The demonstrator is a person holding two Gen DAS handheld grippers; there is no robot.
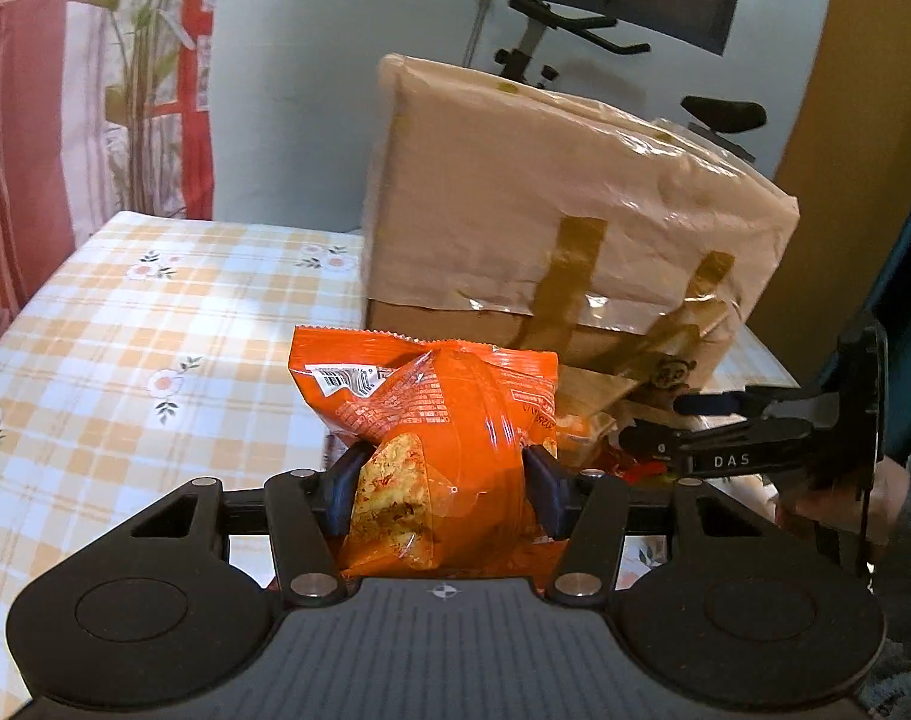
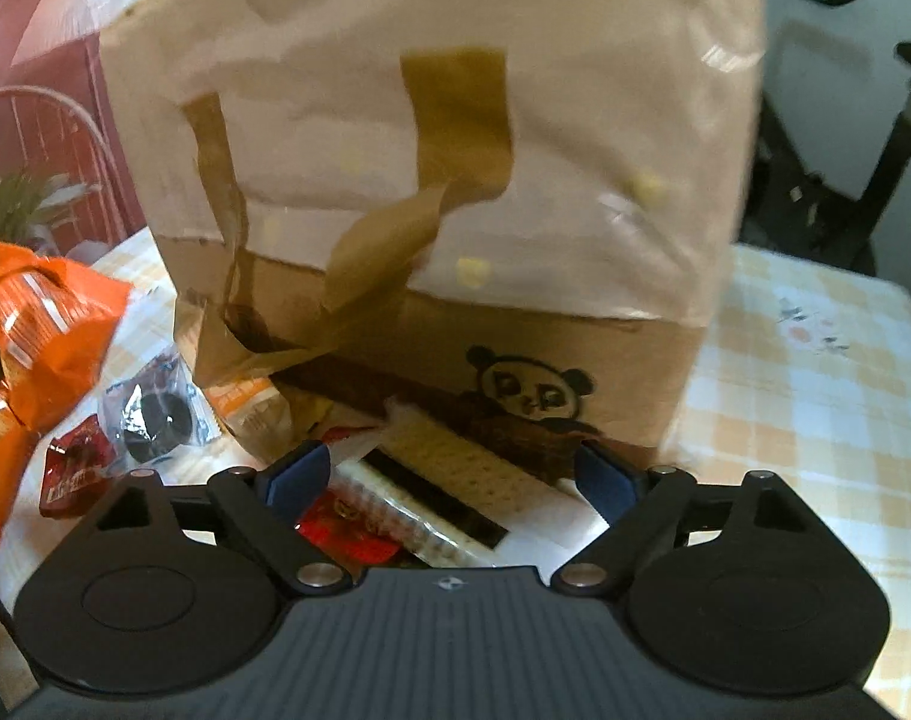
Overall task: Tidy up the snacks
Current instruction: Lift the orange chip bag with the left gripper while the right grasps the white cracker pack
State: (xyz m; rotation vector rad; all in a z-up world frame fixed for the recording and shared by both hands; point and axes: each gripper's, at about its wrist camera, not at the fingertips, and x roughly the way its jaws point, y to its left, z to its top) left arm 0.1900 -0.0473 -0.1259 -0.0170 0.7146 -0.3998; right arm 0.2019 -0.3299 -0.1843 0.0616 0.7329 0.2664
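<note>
My left gripper (image 1: 446, 483) is shut on an orange snack bag (image 1: 431, 414), whose clear window shows pieces inside; the bag is raised above the checked tablecloth (image 1: 155, 330). The same orange bag (image 2: 41, 324) appears at the left of the right wrist view. My right gripper (image 2: 452, 474) is open, tilted down over a clear packet of pale crackers (image 2: 449, 462) lying in front of the box. Its pads stand on either side of the packet without pressing it. From the left wrist view, the right gripper (image 1: 665, 420) reaches in from the right.
A large taped cardboard box (image 2: 431, 180) with a panda drawing stands right behind the snacks. A packet with a dark round cookie (image 2: 155, 414) and small red packets (image 2: 71, 474) lie left of the crackers. A person's hand (image 1: 839, 498) holds the right gripper.
</note>
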